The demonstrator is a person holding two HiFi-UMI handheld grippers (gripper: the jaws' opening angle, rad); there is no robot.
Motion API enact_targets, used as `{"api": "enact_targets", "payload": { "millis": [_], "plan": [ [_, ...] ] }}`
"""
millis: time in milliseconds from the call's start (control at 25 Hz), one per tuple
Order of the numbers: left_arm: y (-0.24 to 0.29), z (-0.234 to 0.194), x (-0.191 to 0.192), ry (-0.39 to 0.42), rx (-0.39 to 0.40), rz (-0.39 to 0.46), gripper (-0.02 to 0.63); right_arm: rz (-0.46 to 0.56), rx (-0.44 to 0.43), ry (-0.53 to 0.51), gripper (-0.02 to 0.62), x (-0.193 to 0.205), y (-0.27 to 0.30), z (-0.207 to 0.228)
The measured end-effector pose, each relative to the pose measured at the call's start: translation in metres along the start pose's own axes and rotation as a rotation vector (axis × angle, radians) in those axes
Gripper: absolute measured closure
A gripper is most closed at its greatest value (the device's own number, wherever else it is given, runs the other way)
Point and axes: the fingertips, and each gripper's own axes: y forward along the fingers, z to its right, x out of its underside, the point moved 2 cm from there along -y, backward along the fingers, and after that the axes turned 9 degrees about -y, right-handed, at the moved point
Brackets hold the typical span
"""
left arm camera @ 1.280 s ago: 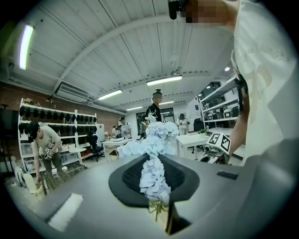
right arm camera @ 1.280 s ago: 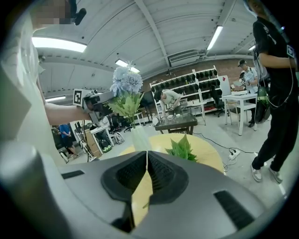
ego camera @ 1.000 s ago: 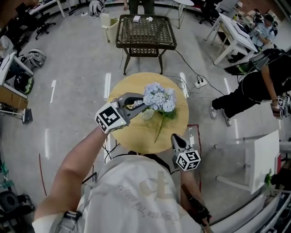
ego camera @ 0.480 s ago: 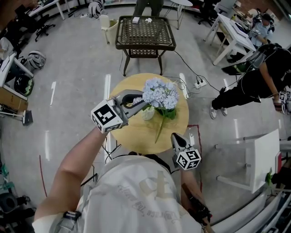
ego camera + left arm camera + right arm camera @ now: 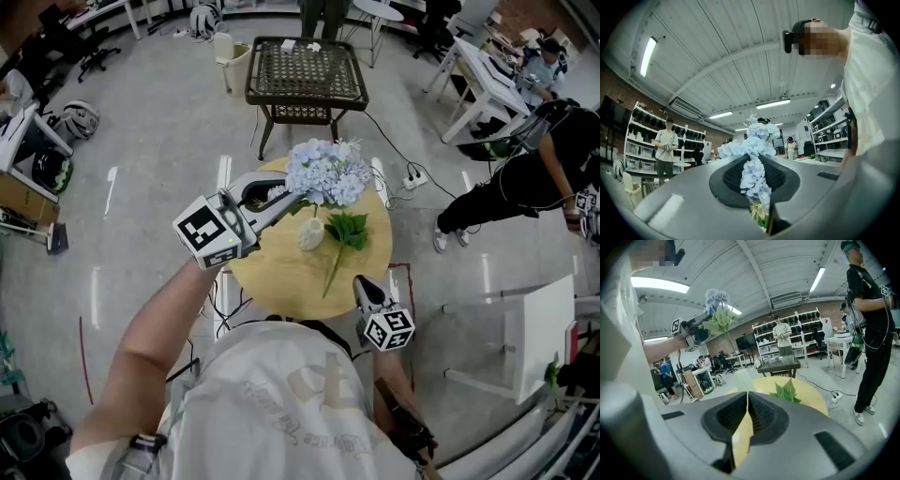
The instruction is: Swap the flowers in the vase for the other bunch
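Observation:
My left gripper [image 5: 292, 199] is shut on the stem of a pale blue hydrangea bunch [image 5: 325, 172], held in the air above the round yellow table [image 5: 281, 272]. In the left gripper view the blue blossoms [image 5: 757, 140] stick out from between the closed jaws. The small white vase [image 5: 311, 234] stands below on the table, apart from the flowers. Beside it lies the other bunch, showing green leaves [image 5: 349, 228] and a long stem [image 5: 330, 275]; its head is hidden under the hydrangea. My right gripper [image 5: 362, 283] hovers shut and empty at the table's near edge, its jaws [image 5: 746, 399] pointing at the leaves [image 5: 787, 391].
A dark wicker-topped side table [image 5: 305, 70] stands just behind the round table. A power strip with cables [image 5: 410, 174] lies on the floor to the right. A person in black [image 5: 525, 178] bends over at the right, near a white chair [image 5: 525, 328].
My left gripper has risen with the hydrangea bunch, lifting it up and away from the vase, which now shows apart below it. The right gripper has stayed put.

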Motion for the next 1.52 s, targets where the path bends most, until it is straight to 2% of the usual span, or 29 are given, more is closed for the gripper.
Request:
{"api": "enact_targets", "payload": {
  "millis": [240, 520, 1200, 1520],
  "plan": [
    [-0.025, -0.021, -0.016, -0.029, -0.063, 0.064, 0.569, 0.001, -0.002, -0.008, 0.586, -0.005, 0.005, -0.005],
    [-0.051, -0.036, -0.008, -0.052, -0.123, 0.053, 0.569, -0.01, -0.013, -0.01, 0.586, -0.005, 0.012, -0.015],
    [-0.082, -0.058, 0.062, -0.241, -0.253, -0.029, 0.569, -0.032, -0.053, -0.016, 0.586, -0.002, 0.027, -0.021],
    [-0.093, -0.065, 0.1, -0.338, -0.324, -0.094, 0.569, -0.042, -0.056, -0.013, 0.585, 0.001, 0.028, -0.017]
  ]
}}
